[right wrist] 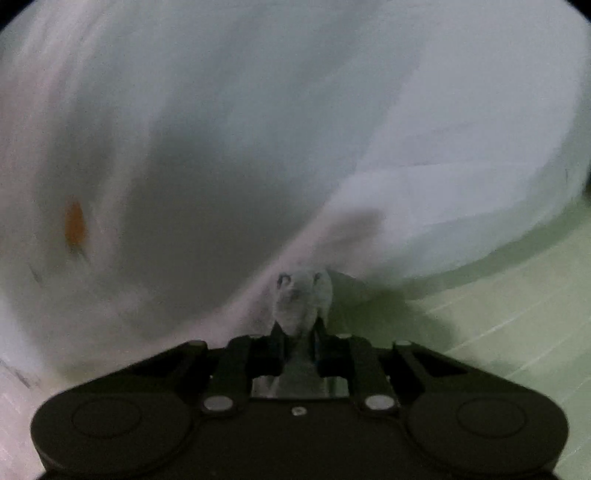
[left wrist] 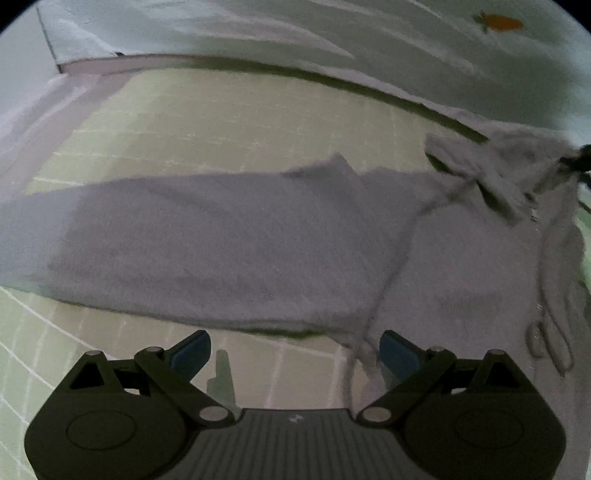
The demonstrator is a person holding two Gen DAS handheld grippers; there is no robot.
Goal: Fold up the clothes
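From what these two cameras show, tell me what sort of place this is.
Probably a clothes-folding workstation, not clearly a home: a green gridded cutting mat covers the surface, a grey garment lies spread on it, and a white garment with an orange mark lies behind.

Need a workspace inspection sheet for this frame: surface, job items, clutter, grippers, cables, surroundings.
Surface: green grid mat, partly covered by cloth.
Job's things: grey garment spread flat on the mat, bunched at its right end; white garment with an orange print lying beyond it.
Clutter: nothing seen.
Grippers: left hand-held gripper open, hovering at the grey garment's near edge; right hand-held gripper shut on a fold of grey cloth.
Cables: nothing seen.
Surroundings: mostly hidden by white fabric; views blurred.
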